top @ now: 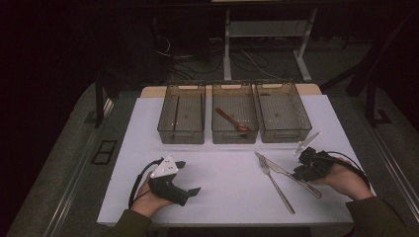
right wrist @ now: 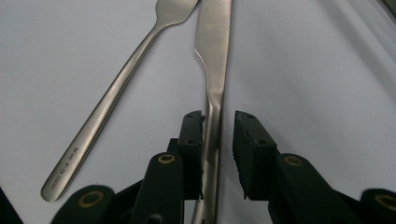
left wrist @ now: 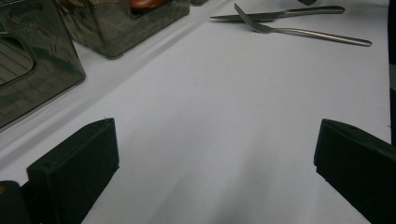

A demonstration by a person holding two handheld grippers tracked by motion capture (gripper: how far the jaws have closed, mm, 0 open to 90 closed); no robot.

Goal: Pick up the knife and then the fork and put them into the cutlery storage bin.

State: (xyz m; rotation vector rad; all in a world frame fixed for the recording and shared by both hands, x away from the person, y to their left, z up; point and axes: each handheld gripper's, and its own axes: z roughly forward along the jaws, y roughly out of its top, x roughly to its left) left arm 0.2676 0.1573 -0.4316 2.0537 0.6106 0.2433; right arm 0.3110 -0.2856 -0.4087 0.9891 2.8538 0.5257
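Note:
A steel knife point(top: 281, 170) and a fork point(top: 276, 185) lie crossed on the white sheet point(top: 222, 197), right of centre. My right gripper point(top: 299, 173) sits low over the knife's handle end. In the right gripper view the knife point(right wrist: 214, 37) runs between the jaws of that gripper point(right wrist: 218, 119); the left pad touches the handle and a gap shows at the right pad. The fork point(right wrist: 116, 93) lies beside them, untouched. My left gripper point(top: 188, 177) rests at the front left, open wide point(left wrist: 217, 140) with bare sheet between its jaws.
Three dark see-through bins stand in a row at the back: left point(top: 181, 136), middle point(top: 234, 137), right point(top: 286, 134). A brown wooden spoon point(top: 232, 119) lies in the middle one. The knife point(left wrist: 261, 16) and fork point(left wrist: 308, 33) appear far off in the left gripper view.

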